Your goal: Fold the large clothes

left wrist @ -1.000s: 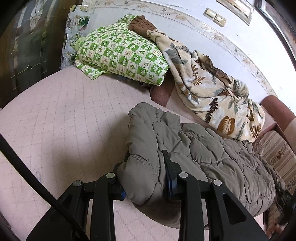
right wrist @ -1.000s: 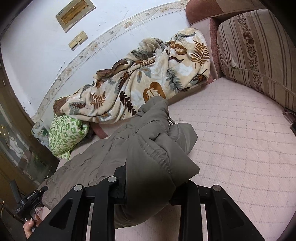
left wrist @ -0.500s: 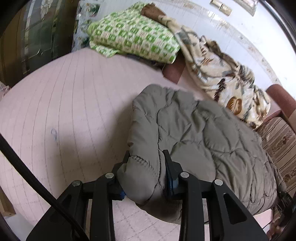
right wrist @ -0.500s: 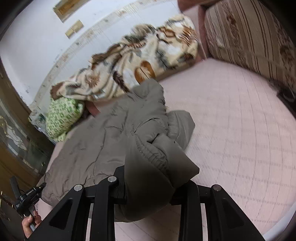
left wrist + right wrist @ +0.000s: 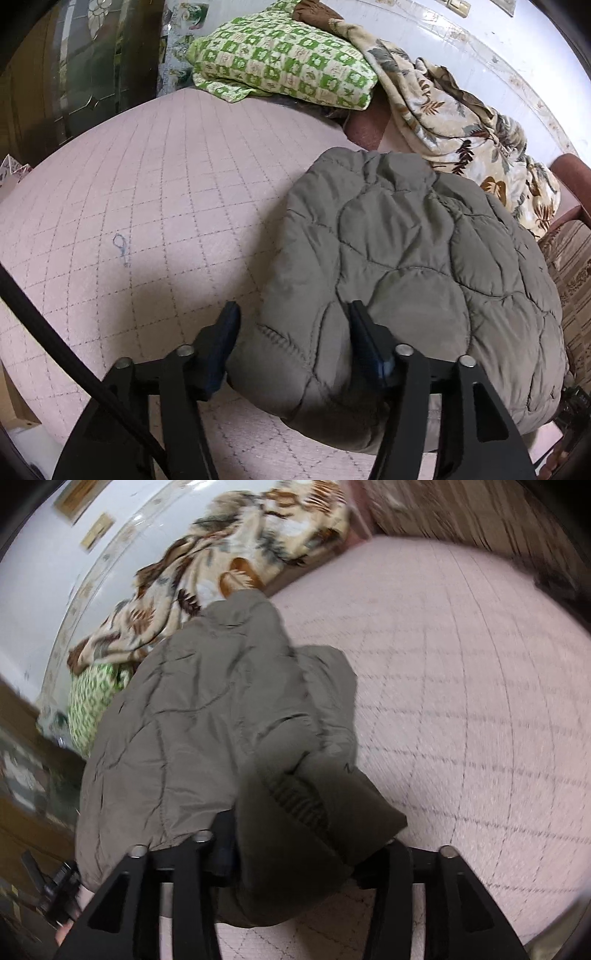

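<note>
A grey-green quilted jacket lies folded on the pink quilted mattress. My left gripper straddles the jacket's near cuff; its fingers stand apart, the left finger clear of the fabric, the right finger against it. In the right wrist view the jacket lies spread, and my right gripper is shut on a thick bunch of its ribbed edge, which hides the fingertips.
A green checked pillow and a leaf-print blanket lie along the wall at the back. A striped cushion sits at the right. The mattress edge runs along the near left. A small blue mark is on the mattress.
The jacket's near half was carried forward and laid flat over itself. My left gripper has opened and let go of the cuff. My right gripper still holds its bunch and is moving.
</note>
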The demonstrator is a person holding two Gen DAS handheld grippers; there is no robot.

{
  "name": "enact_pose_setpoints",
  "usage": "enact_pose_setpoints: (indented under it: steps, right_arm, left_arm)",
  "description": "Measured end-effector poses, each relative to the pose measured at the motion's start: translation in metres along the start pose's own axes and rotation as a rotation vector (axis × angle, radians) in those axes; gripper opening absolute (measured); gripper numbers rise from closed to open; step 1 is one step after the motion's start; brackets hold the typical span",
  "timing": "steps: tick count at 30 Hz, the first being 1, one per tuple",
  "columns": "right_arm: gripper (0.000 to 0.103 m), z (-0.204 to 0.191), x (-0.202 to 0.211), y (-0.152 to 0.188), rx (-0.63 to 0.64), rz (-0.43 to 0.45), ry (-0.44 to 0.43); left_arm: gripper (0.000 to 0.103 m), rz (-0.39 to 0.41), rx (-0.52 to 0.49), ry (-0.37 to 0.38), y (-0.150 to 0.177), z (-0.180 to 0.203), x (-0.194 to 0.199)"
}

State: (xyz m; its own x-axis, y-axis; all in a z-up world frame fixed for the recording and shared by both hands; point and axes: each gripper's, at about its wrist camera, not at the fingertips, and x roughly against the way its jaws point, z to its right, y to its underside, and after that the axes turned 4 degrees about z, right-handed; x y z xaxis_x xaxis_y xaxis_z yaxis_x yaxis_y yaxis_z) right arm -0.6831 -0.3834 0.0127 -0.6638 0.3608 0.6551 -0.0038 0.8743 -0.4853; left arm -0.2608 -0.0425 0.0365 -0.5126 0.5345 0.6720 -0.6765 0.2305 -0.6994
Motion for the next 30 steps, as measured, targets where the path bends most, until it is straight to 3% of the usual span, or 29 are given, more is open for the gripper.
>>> enact_pose_setpoints:
  steps: [2, 7, 8, 10, 12, 16, 20, 23, 26, 30]
  right_arm:
    - [0.075, 0.016, 0.0, -0.002, -0.085, -0.026, -0.032]
    - [0.075, 0.04, 0.023, -0.006, -0.238, -0.017, -0.167]
    - [0.075, 0.043, 0.033, -0.005, -0.251, 0.012, -0.164]
    - [0.075, 0.049, 0.053, -0.004, -0.25, 0.077, -0.12]
    - [0.075, 0.049, 0.075, -0.003, -0.215, 0.181, -0.006]
    - [0.075, -0.005, 0.089, -0.007, 0.024, 0.294, 0.028]
    - [0.075, -0.072, 0.063, 0.007, 0.275, 0.275, 0.017]
    - [0.075, -0.102, 0.04, 0.022, 0.388, 0.231, 0.009]
    - [0.075, -0.119, 0.021, 0.036, 0.463, 0.191, 0.019]
    - [0.085, -0.125, -0.005, 0.051, 0.535, 0.153, 0.121]
  left_arm:
    - [0.07, -0.009, 0.023, 0.01, 0.0, -0.007, 0.0]
    - [0.072, 0.013, 0.147, 0.057, -0.008, -0.038, 0.017]
    - [0.072, 0.027, 0.164, 0.051, -0.009, -0.041, 0.02]
    - [0.072, 0.098, 0.192, -0.053, -0.008, -0.05, 0.035]
    - [0.072, 0.136, 0.178, -0.095, -0.01, -0.048, 0.041]
    - [0.072, 0.247, 0.037, -0.114, -0.011, -0.004, 0.061]
    - [0.072, 0.319, -0.211, -0.042, 0.004, 0.077, 0.073]
    - [0.072, 0.289, -0.356, 0.002, 0.025, 0.124, 0.065]
    - [0.072, 0.218, -0.418, 0.018, 0.047, 0.146, 0.049]
    - [0.079, 0.195, -0.448, -0.026, 0.059, 0.154, 0.03]
